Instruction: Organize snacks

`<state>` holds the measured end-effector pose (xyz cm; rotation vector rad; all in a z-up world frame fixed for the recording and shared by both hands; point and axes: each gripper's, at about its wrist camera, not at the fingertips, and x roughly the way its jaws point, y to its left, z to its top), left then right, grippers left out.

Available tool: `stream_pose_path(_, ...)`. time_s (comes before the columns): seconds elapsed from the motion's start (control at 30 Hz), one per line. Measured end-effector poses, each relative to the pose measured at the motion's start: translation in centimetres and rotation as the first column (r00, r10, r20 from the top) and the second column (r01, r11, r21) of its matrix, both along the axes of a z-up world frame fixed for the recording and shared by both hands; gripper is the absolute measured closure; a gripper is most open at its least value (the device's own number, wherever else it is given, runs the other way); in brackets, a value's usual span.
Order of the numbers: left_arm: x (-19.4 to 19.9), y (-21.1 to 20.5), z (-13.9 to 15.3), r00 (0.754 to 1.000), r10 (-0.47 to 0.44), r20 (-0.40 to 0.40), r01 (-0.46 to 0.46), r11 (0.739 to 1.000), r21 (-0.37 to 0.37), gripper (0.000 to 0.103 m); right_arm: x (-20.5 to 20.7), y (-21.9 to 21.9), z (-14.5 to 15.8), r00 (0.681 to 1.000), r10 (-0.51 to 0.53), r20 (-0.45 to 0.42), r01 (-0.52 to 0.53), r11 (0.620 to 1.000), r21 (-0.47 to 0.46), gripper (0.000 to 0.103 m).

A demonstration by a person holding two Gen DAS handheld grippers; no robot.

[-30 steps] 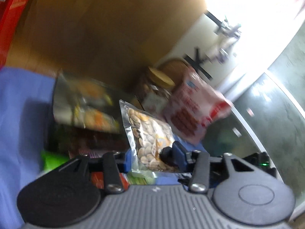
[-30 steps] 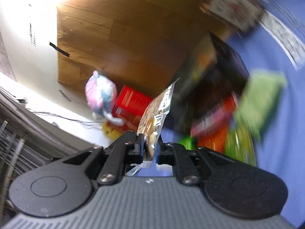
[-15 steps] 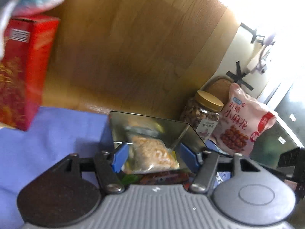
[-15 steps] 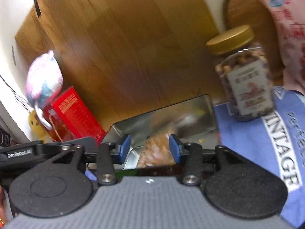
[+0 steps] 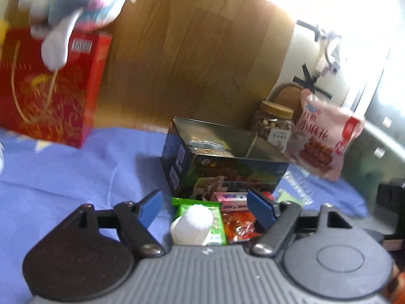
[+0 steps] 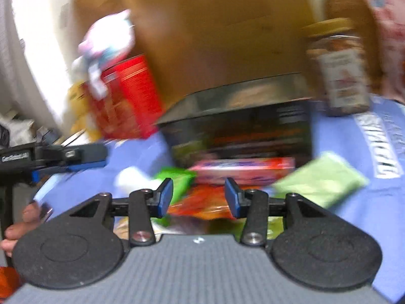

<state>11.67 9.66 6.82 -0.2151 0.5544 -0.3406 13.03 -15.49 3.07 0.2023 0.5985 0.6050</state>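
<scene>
left gripper (image 5: 205, 206): jaws opening, nothing pressed between the blue pads; the loose snacks lie beyond and below the gap. right gripper (image 6: 199, 197): jaws parted at a middling width, also holding nothing.

ahead of both grippers stands an open metal tin (image 5: 222, 157) with a printed front, on a blue cloth (image 5: 76, 172). a clear packet (image 5: 207, 149) appears to lie inside the tin, though glare and blur keep its contents from being read.

just before the fingertips, against the tin's front, sits the unsorted pile: a green packet (image 5: 202, 210) under a white rounded item (image 5: 192, 223), an orange-red packet (image 5: 240, 228), and a pink bar-shaped pack (image 5: 231, 197). a second pale green packet (image 6: 321, 179) lies to the right of the right gripper.

behind the tin to the right are a nut jar (image 5: 274, 124) with a tan lid and a pink snack bag (image 5: 321, 139); to the left, a red box (image 5: 48, 86).

judged progress: early; one packet seems stowed, and several remain outside.
</scene>
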Motion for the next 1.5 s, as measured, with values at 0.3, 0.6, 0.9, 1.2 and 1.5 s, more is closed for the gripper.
stream_pose_path(0.3,2.1,-1.6,-1.9,0.996,0.027,-0.08,-0.016,0.991,0.133,0.071,-1.0,5.2,-1.0,0.992,0.1,0.077,-0.087,0.984,-0.156,0.055)
stream_pose_path(0.6,3.3,-0.7,0.9,0.996,-0.032,-0.08,0.029,0.999,-0.046,0.072,-1.0,8.1,-0.7,0.973,0.108,0.202,-0.055,0.966,-0.253,0.065)
stream_pose_path(0.9,10.6,-3.4,4.9,1.0,0.016,0.001,-0.016,1.0,-0.014,0.069,4.7,7.3,3.8,0.958,-0.006,0.286,0.068,0.976,-0.206,0.065)
stream_pose_path(1.2,9.2,-3.9,3.8,0.999,0.037,0.031,-0.037,0.999,0.004,0.06,4.0,-3.7,4.0,0.966,-0.206,0.154,0.196,0.978,0.077,0.061)
stream_pose_path(1.5,8.2,-7.6,-1.2,0.991,-0.039,-0.128,0.044,0.998,0.042,0.057,6.2,-7.3,0.2,0.964,-0.255,-0.079,0.261,0.962,0.076,0.061)
